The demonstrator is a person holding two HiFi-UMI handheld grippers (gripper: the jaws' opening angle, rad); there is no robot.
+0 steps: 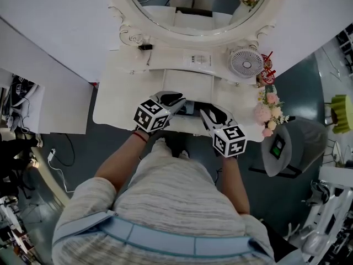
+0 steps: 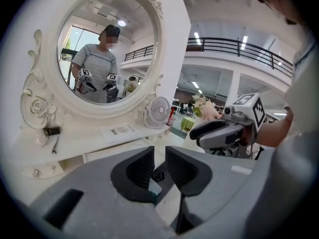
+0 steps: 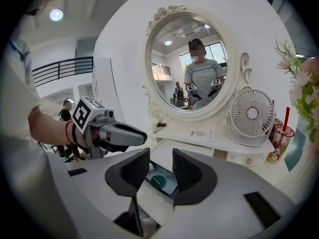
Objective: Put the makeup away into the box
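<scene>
The box (image 1: 190,108) is small, dark and flat. It lies at the front edge of the white table (image 1: 113,112), just above the middle of the head view. In the right gripper view it shows low in the centre (image 3: 170,184), tilted a little in the frame, with a dark rim and a pale bluish inside. One round teal piece of makeup (image 3: 158,181) lies flat in it, toward its left side (what kind it is cannot be told).

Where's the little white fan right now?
Head view: the fan stands on the right side of the vanity, beside the mirror, above the pink flowers.
</scene>
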